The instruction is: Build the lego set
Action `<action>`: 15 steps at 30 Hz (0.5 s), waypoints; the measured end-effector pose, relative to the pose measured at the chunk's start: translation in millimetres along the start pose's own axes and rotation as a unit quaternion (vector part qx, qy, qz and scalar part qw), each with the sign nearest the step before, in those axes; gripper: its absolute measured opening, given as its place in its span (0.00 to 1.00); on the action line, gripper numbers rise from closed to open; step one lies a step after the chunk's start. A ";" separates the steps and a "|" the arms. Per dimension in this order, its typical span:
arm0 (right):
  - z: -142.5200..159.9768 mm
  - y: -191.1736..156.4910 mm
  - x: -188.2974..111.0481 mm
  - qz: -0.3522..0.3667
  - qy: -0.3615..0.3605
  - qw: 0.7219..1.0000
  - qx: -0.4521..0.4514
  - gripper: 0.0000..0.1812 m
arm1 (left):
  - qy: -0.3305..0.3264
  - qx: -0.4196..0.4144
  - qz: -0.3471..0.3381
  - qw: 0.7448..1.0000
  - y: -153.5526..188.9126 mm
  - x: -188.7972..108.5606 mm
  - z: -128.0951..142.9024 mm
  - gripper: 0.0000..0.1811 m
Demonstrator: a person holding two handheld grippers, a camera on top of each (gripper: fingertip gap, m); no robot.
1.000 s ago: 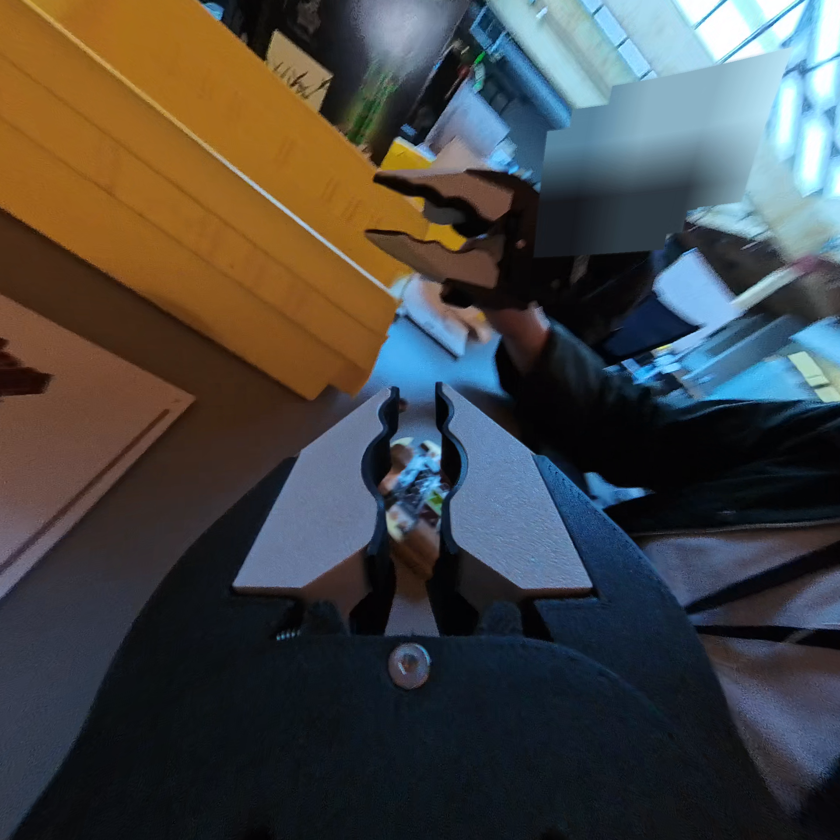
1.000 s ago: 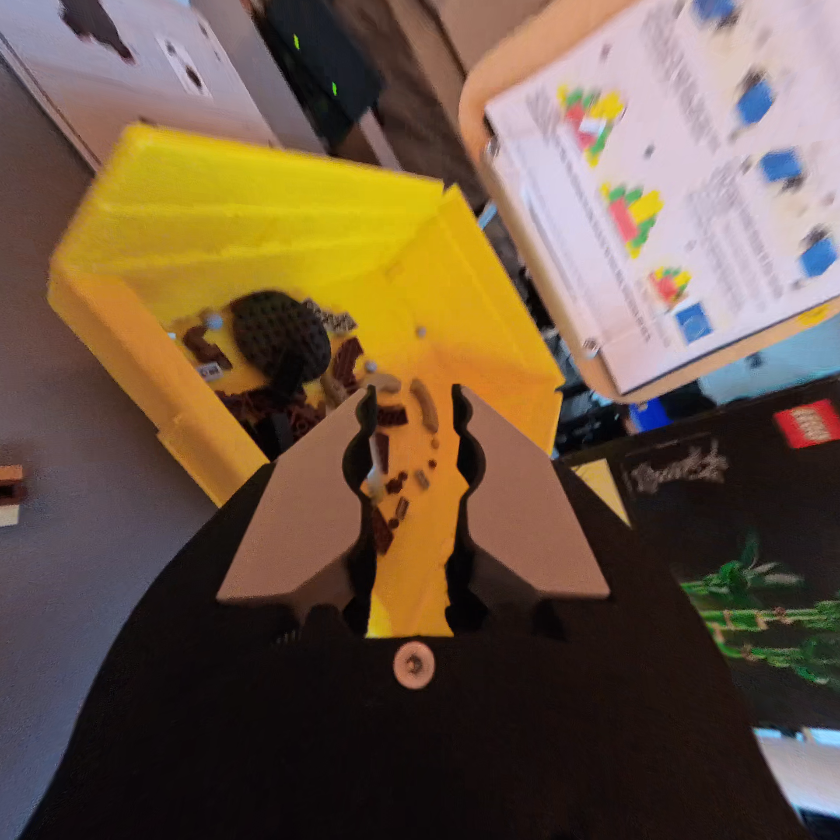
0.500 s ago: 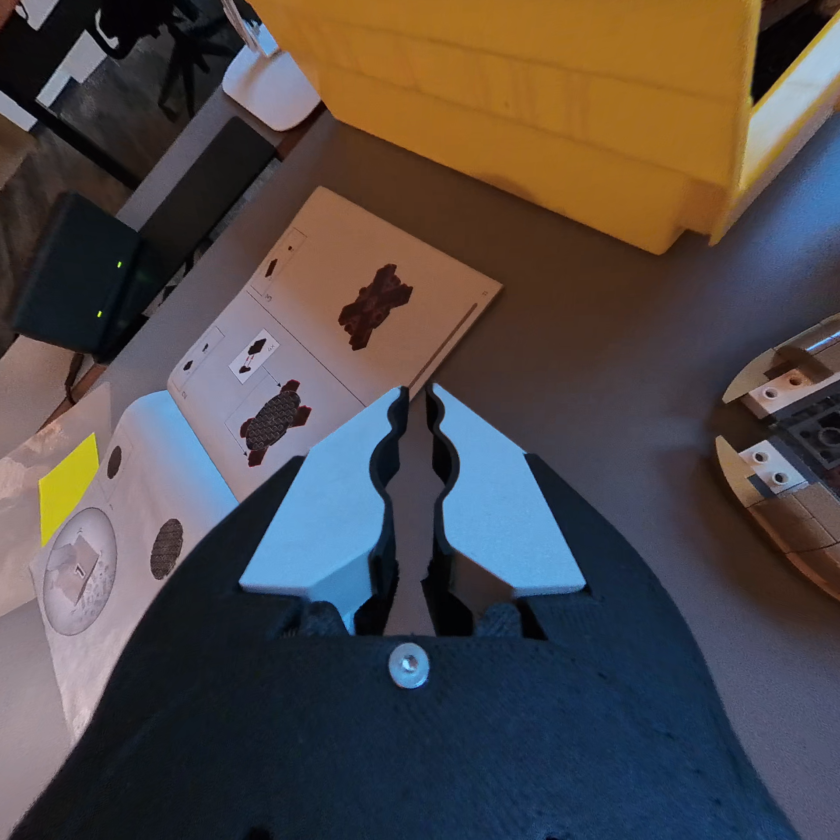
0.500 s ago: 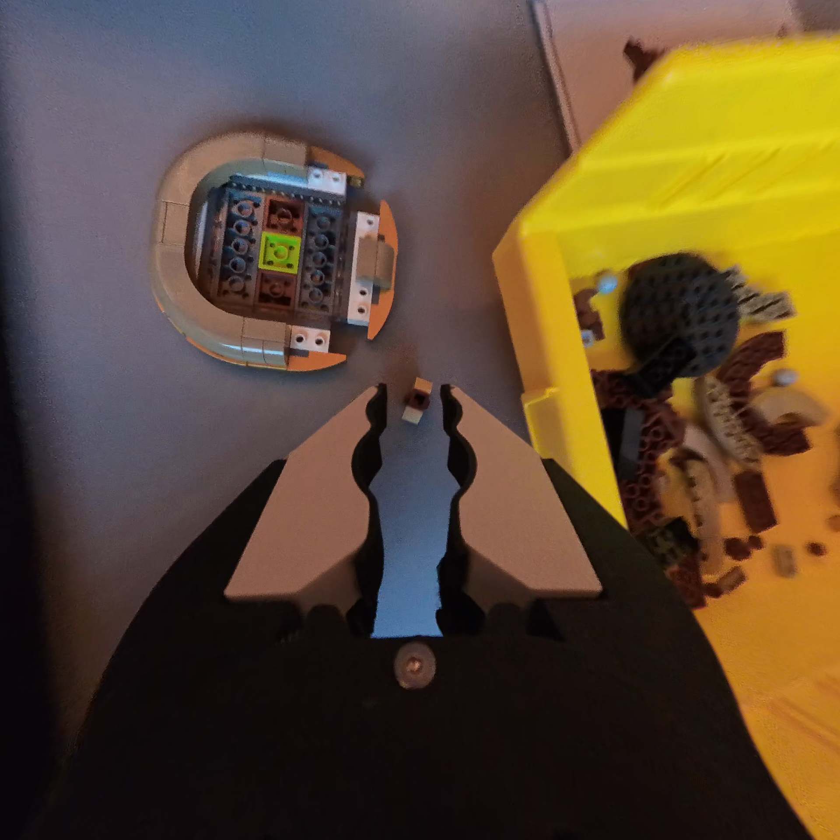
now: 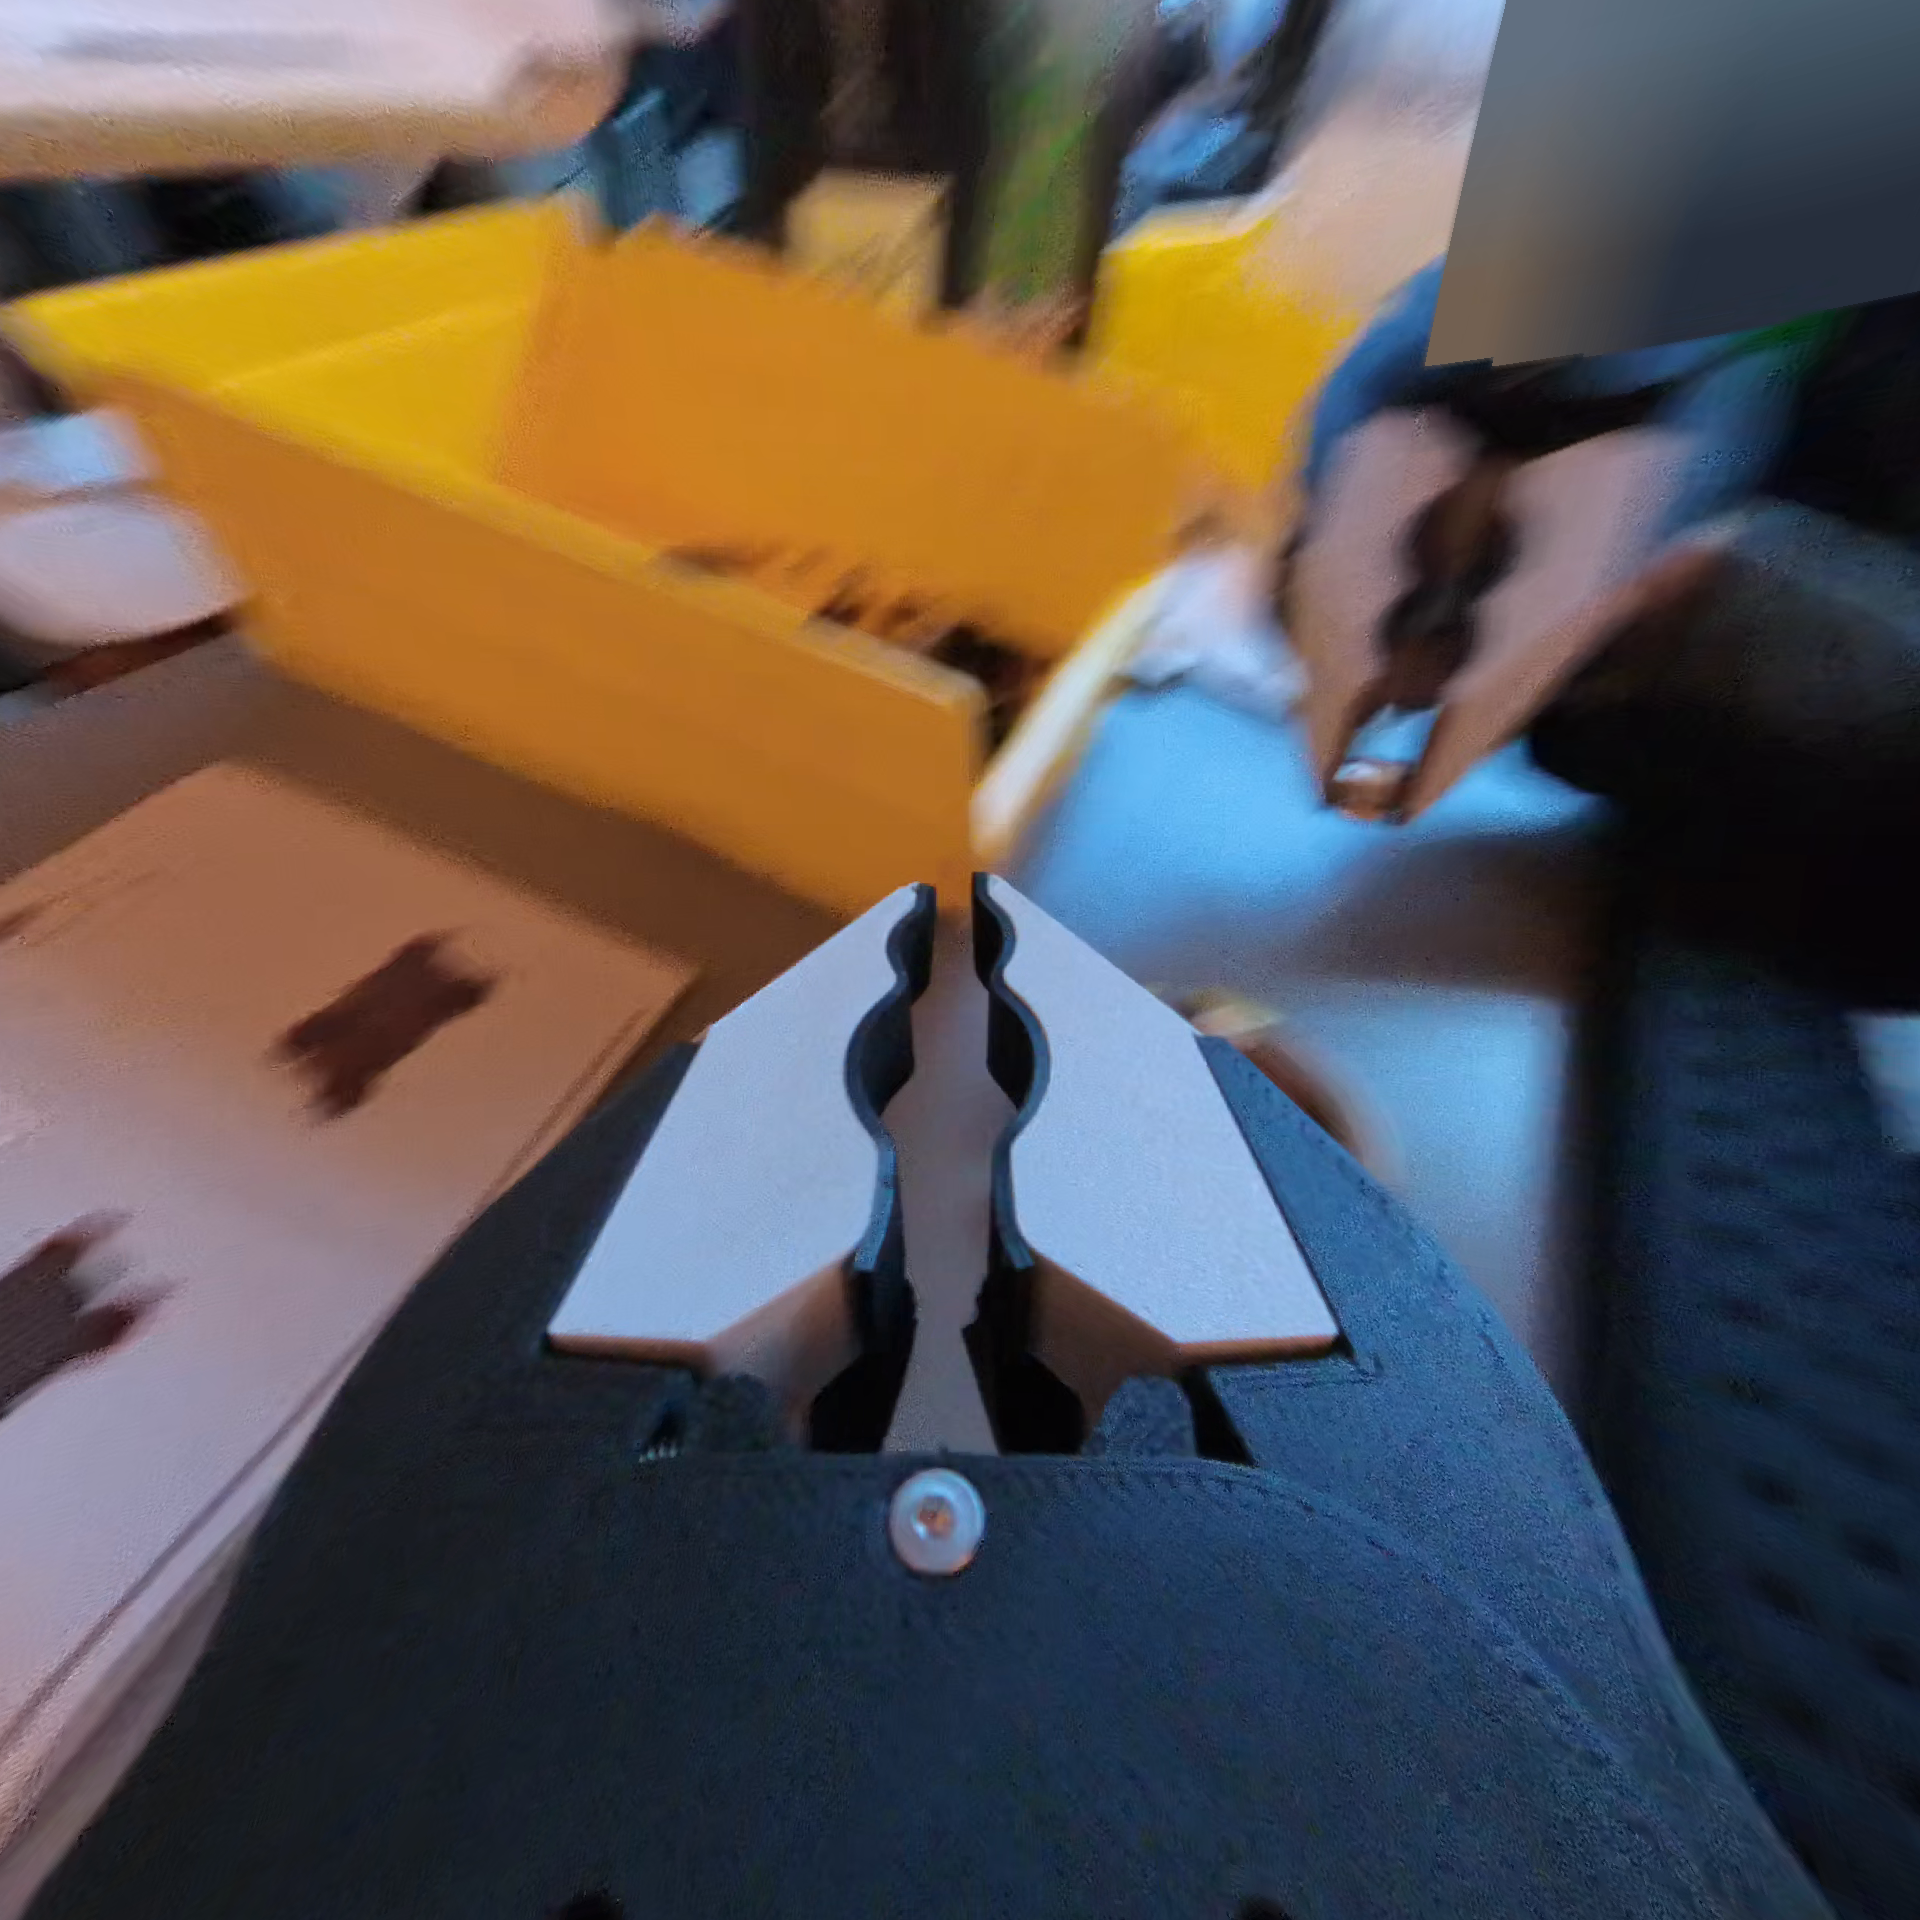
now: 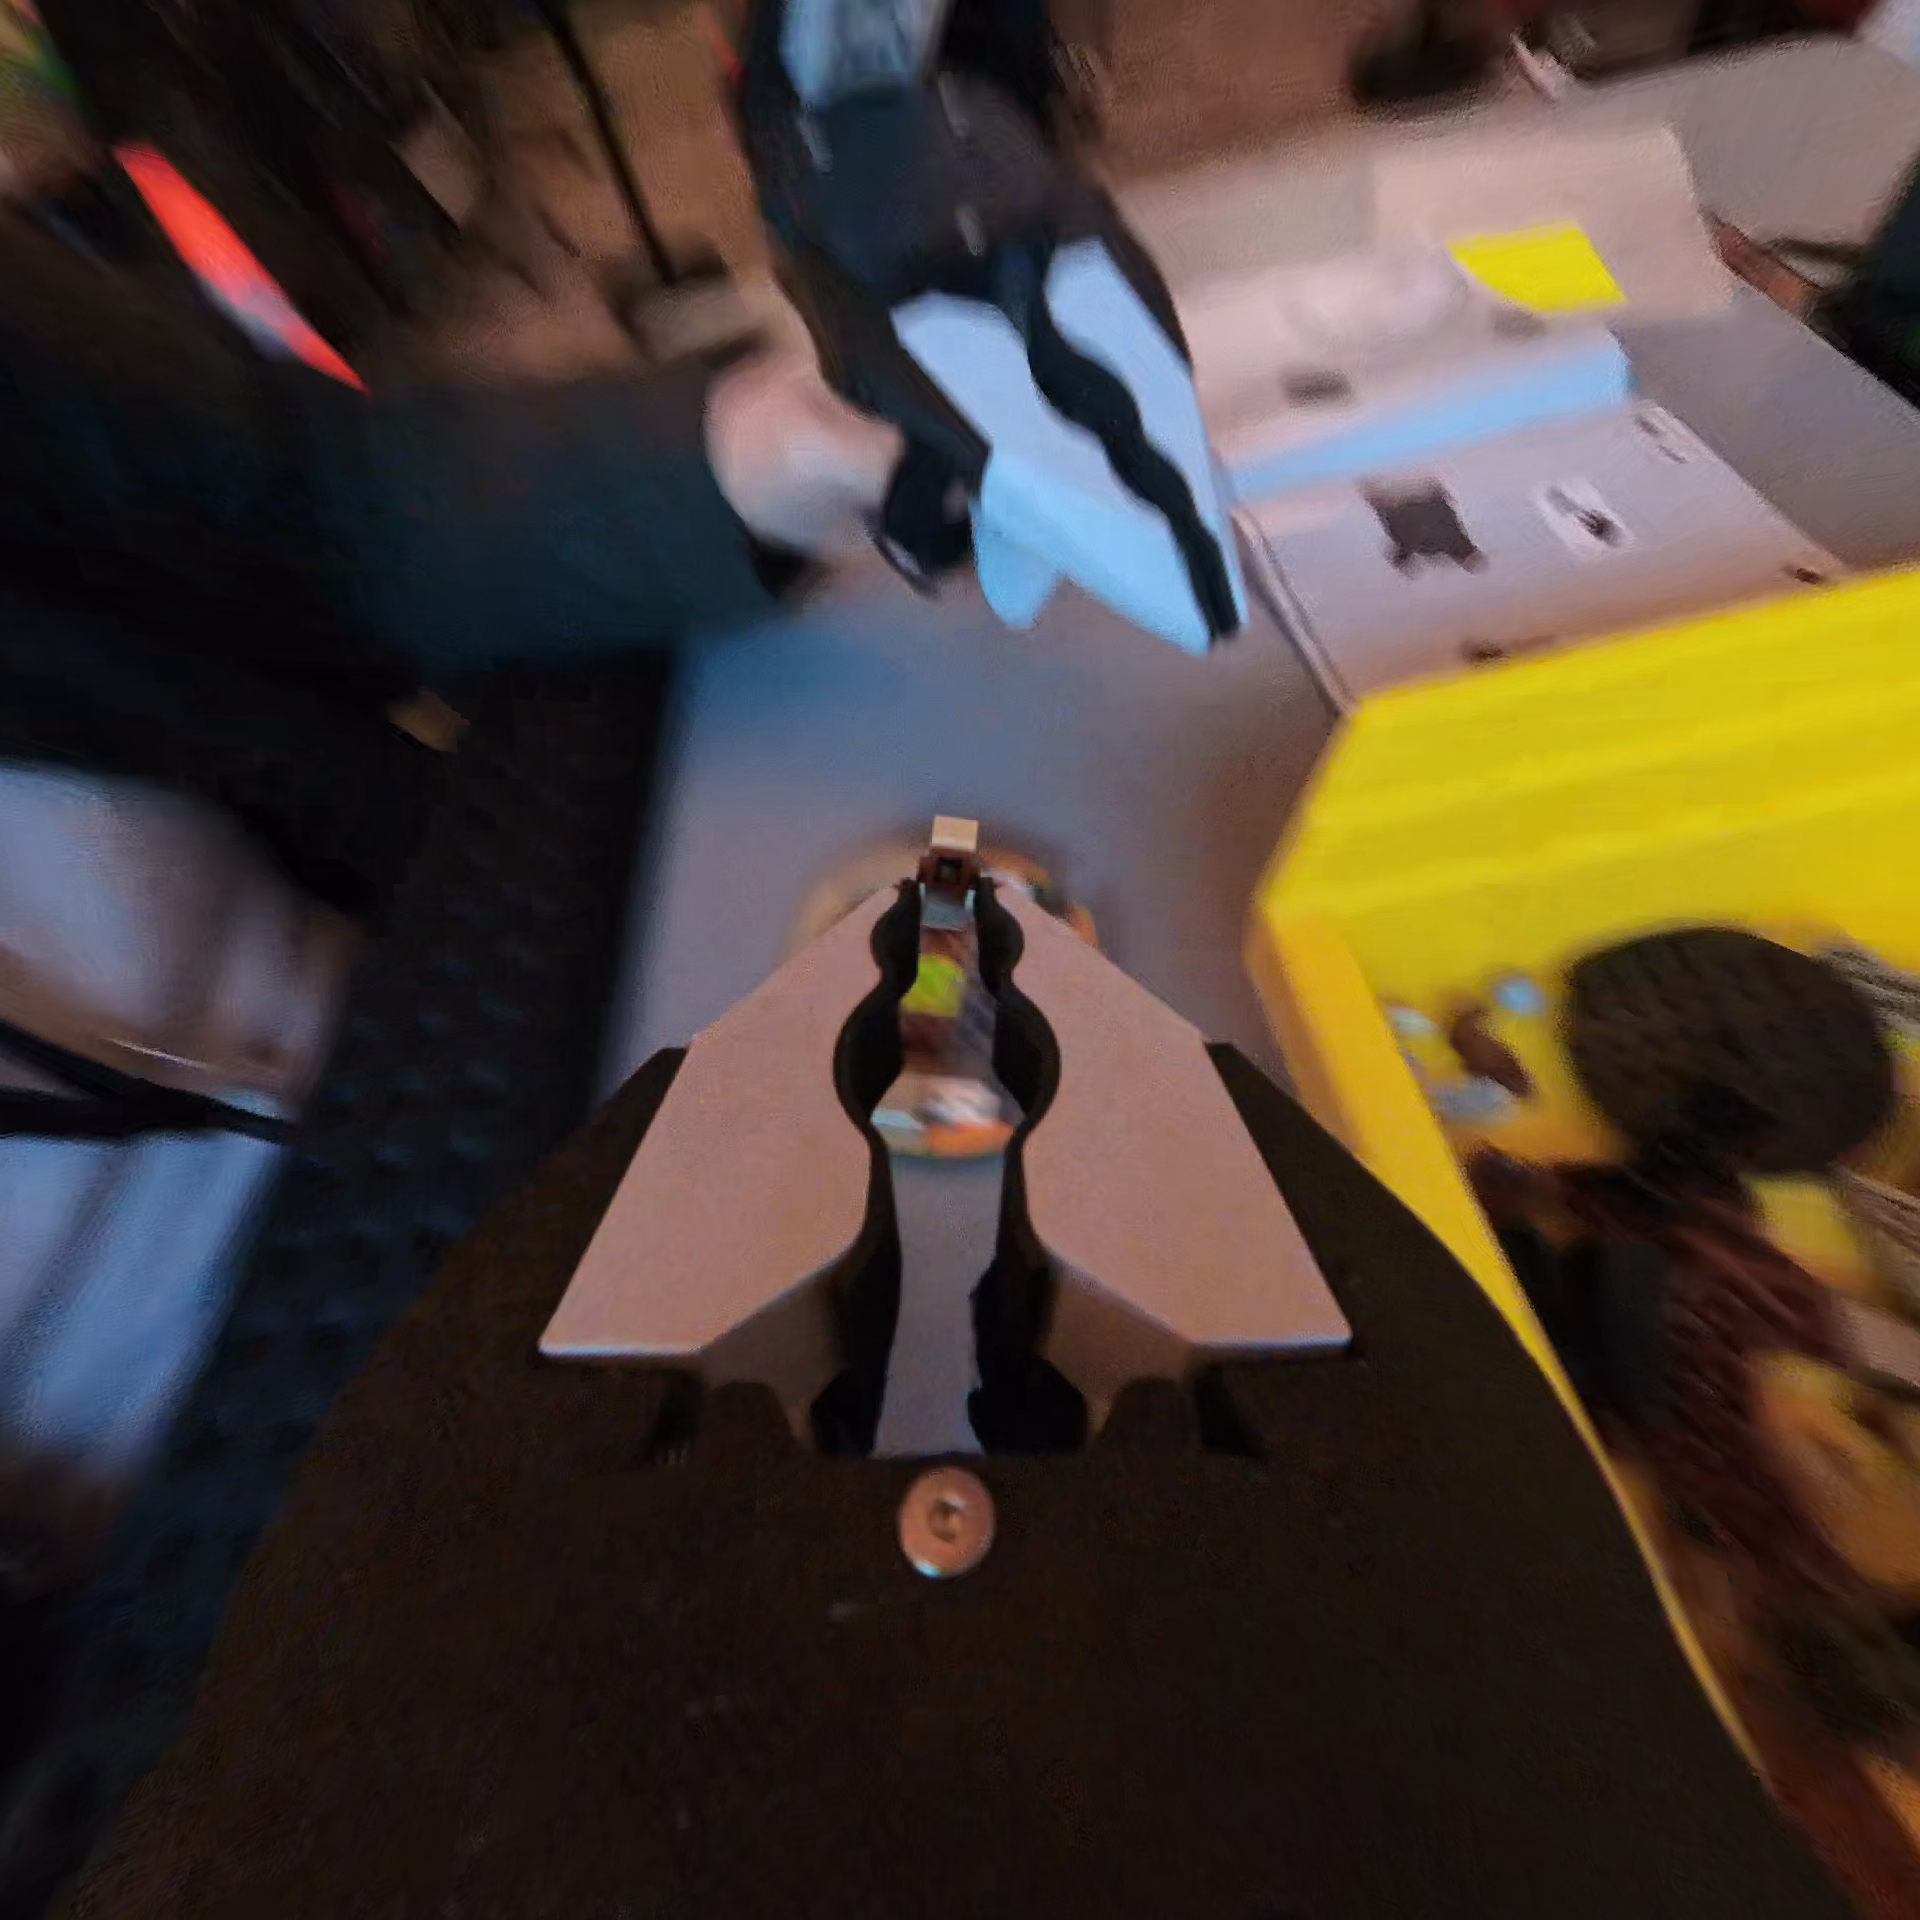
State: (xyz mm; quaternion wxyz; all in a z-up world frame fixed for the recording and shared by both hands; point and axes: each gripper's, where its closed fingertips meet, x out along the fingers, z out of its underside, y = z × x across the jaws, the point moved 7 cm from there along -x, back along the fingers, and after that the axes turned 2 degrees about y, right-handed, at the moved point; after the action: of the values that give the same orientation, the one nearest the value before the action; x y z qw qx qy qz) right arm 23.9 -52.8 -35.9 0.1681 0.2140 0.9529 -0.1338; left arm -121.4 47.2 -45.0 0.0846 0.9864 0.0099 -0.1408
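My right gripper (image 6: pixel 948 896) pinches a small brick piece (image 6: pixel 948 868), tan on top and brown below, at its very tips. The piece sits at 12 o'clock in the right wrist view, above the half-built round model (image 6: pixel 940 1081), which shows only through the gap between the fingers. The yellow bin (image 6: pixel 1558 769) of loose dark parts stands at 3 o'clock. My left gripper (image 5: pixel 953 896) is nearly shut and holds nothing; its tips point at the bin's near corner, with the open instruction booklet (image 5: pixel 260 1039) at 9 o'clock. Both views are smeared by motion. I judge the piece light, rigid and smooth-sided, so it could twist or pop out of a shallow tip grip. Holding it by two flat opposite sides, studs up, looks safest. The model seems light too, and may slide on the grey table (image 6: pixel 935 707) unless my left gripper steadies its curved rim.
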 end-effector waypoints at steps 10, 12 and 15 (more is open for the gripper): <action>-13.0 -14.1 9.0 -0.207 0.081 0.947 0.231 0.05 | 0.094 -0.164 0.286 0.939 47.9 0.4 -21.9 0.08; -10.8 -14.3 11.8 -0.204 0.072 0.949 0.231 0.05 | 0.065 -0.154 0.290 0.942 53.0 5.5 -16.3 0.08; -7.9 -12.5 13.4 -0.188 0.060 0.955 0.223 0.04 | 0.027 -0.155 0.299 0.941 57.2 11.3 -8.9 0.06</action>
State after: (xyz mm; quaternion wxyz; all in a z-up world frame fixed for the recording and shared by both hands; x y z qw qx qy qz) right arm 4.8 -56.2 -31.5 0.0305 0.0712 0.9302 -0.3587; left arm -105.5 -7.7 -30.3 0.2741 0.9222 -0.2612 -0.0789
